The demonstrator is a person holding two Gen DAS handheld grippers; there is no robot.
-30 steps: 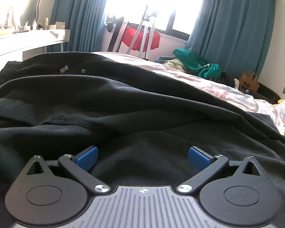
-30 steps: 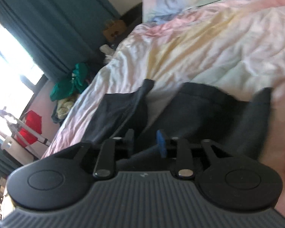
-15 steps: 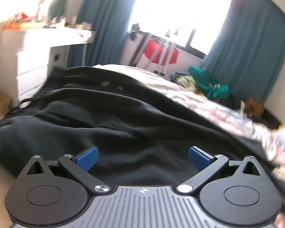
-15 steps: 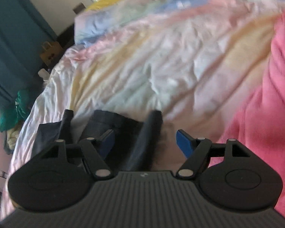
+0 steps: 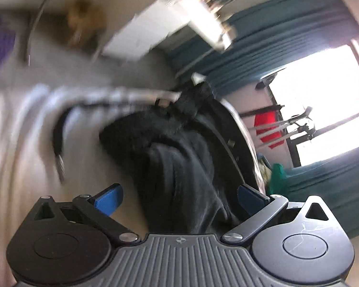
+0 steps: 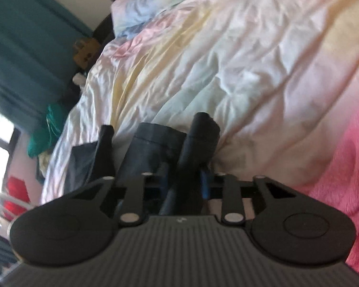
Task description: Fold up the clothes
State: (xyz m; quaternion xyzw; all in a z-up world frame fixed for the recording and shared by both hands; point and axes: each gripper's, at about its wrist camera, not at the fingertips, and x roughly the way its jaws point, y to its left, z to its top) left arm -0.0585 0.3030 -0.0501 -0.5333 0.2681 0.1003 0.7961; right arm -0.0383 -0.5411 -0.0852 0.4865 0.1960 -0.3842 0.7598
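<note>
A black garment [image 5: 179,157] lies bunched on the bed edge in the left wrist view, which is tilted and blurred. My left gripper [image 5: 179,197] is open, its blue pads wide apart, with the garment's end lying between them. In the right wrist view my right gripper [image 6: 184,184] is shut on a fold of the black garment [image 6: 198,138]; other dark folds [image 6: 155,143] lie just left of it on the pastel duvet [image 6: 251,59].
A pink fleece blanket [image 6: 347,172] lies at the right of the duvet. A white dresser [image 5: 160,31], teal curtains [image 5: 287,43] and a bright window with a red item on a rack [image 5: 265,129] stand beyond the bed. Green clothes [image 6: 47,129] are piled by the curtain.
The left gripper has rolled and swung toward the bed's edge, staying open. The right gripper, open half a second ago, has closed on a fold of the black garment.
</note>
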